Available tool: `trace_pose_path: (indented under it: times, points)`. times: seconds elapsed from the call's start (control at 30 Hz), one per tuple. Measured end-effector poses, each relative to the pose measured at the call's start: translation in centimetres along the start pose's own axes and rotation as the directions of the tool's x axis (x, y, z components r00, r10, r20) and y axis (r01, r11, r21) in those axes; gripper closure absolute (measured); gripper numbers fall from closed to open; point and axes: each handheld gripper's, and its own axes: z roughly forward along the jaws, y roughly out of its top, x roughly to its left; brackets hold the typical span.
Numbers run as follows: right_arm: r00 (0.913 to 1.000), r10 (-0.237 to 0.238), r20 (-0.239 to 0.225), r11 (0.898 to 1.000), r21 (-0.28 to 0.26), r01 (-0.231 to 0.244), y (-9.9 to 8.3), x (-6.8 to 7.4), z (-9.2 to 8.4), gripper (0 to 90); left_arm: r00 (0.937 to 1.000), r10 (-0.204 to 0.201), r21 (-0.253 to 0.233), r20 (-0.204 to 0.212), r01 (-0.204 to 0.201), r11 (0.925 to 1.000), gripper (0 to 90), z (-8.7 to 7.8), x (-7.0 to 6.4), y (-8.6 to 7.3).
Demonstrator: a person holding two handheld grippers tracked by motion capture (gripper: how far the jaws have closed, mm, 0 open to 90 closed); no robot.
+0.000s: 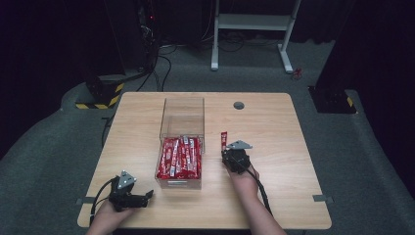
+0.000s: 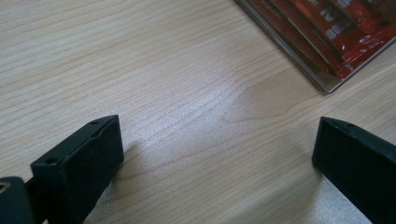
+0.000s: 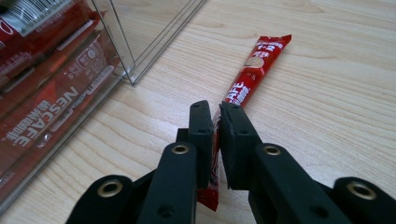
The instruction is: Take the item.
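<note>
A red Nescafé stick sachet (image 1: 223,141) lies on the wooden table (image 1: 274,127) just right of a clear plastic box (image 1: 182,100). In the right gripper view the sachet (image 3: 254,70) points away, and its near end stands on edge between the jaws. My right gripper (image 3: 215,112) is open by only a narrow slit, and a sliver of gap shows beside the sachet. My left gripper (image 1: 147,196) rests at the table's front left. It stands wide open (image 2: 215,154) over bare wood, with nothing between its jaws.
The front half of the box holds several red sachets (image 1: 181,156), and its far half is bare. The box wall (image 3: 140,42) stands close to the left of my right gripper. A box corner (image 2: 322,84) lies ahead of my left gripper. A round grommet (image 1: 239,105) sits at the back.
</note>
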Motion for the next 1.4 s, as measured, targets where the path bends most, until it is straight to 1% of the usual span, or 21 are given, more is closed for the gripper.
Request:
trace_pose_path:
  times: [0.23, 0.3, 0.4, 0.5, 0.63, 0.67, 0.7, 0.8, 0.9, 0.97, 1.03, 1.1, 1.13, 1.2, 1.23, 1.4]
  points:
    - [1.0000, -0.004, -0.003, 1.000, -0.017, 0.004, 0.2, 0.1, -0.3, 77.7, 1.0000, 0.000, 0.000, 0.000, 0.000, 1.0000, 2.4, 0.0, 0.0, 0.0]
    - [0.9999, -0.005, -0.010, 1.000, -0.022, 0.005, 0.3, 0.1, -0.5, 74.4, 1.0000, 0.000, 0.000, 0.000, 0.000, 1.0000, 2.4, 0.0, 0.0, 0.0]
    - [0.9999, -0.012, -0.010, 1.000, -0.027, 0.012, 0.4, 0.1, -0.6, 73.2, 1.0000, 0.001, 0.000, 0.000, -0.001, 1.0000, 2.4, 0.0, 0.0, 0.0]
    - [0.9998, -0.014, -0.013, 0.999, -0.032, 0.014, 0.5, 0.2, -0.8, 68.0, 1.0000, -0.003, 0.000, 0.002, 0.003, 1.0000, 2.4, 0.0, 0.0, 0.0]
    - [0.9997, -0.018, -0.018, 0.999, -0.045, 0.017, 0.6, 0.2, -1.0, 60.2, 1.0000, 0.001, 0.000, 0.000, -0.001, 1.0000, 2.4, 0.0, 0.0, 0.0]
    - [0.9997, -0.018, -0.018, 0.999, -0.045, 0.017, 0.6, 0.2, -1.0, 60.2, 1.0000, 0.001, 0.000, 0.000, -0.001, 1.0000, 2.4, 0.0, 0.0, 0.0]
    - [0.9996, -0.020, -0.020, 0.998, -0.052, 0.019, 0.6, 0.2, -1.1, 56.3, 1.0000, 0.001, 0.000, 0.000, -0.001, 1.0000, 2.4, 0.0, 0.0, 0.0]
    - [0.9996, -0.012, -0.027, 0.998, -0.063, 0.010, 0.7, 0.2, -1.3, 49.8, 1.0000, 0.001, 0.000, 0.000, -0.001, 1.0000, 2.4, 0.0, 0.0, 0.0]
    - [0.9995, -0.024, -0.021, 0.997, -0.072, 0.023, 0.8, 0.2, -1.4, 44.8, 1.0000, 0.000, 0.000, 0.000, 0.000, 1.0000, 2.4, 0.0, 0.0, 0.0]
    - [0.9995, -0.022, -0.022, 0.997, -0.072, 0.021, 0.8, 0.2, -1.5, 43.3, 1.0000, 0.004, 0.000, -0.002, -0.004, 1.0000, 2.4, 0.0, 0.0, 0.0]
    - [0.9994, -0.012, -0.033, 0.997, -0.077, 0.009, 0.8, 0.1, -1.7, 39.2, 1.0000, -0.002, 0.000, 0.002, 0.002, 1.0000, 2.4, 0.0, 0.0, 0.0]
    - [0.9991, -0.009, -0.040, 0.997, -0.080, 0.006, 0.9, 0.1, -1.8, 38.1, 1.0000, 0.002, 0.001, 0.000, -0.002, 1.0000, 2.4, 0.0, 0.0, 0.0]
    - [0.9991, -0.005, -0.043, 0.997, -0.081, 0.001, 0.9, 0.0, -1.9, 34.9, 1.0000, 0.000, 0.001, 0.001, 0.000, 1.0000, 2.4, 0.0, 0.0, 0.0]
    - [0.9992, -0.002, -0.040, 0.997, -0.080, -0.001, 0.9, 0.1, -2.0, 33.4, 1.0000, 0.001, 0.000, 0.001, -0.001, 1.0000, 2.4, 0.0, 0.0, 0.0]
    - [0.9995, -0.010, -0.031, 0.996, -0.084, 0.008, 0.9, 0.0, -2.3, 32.3, 1.0000, 0.000, 0.000, 0.002, 0.000, 1.0000, 2.4, 0.0, 0.0, 0.0]
    - [0.9997, -0.013, -0.021, 0.996, -0.083, 0.011, 0.7, -0.4, -2.9, 31.5, 1.0000, 0.002, -0.001, 0.000, -0.002, 1.0000, 2.4, 0.1, 0.0, 0.0]
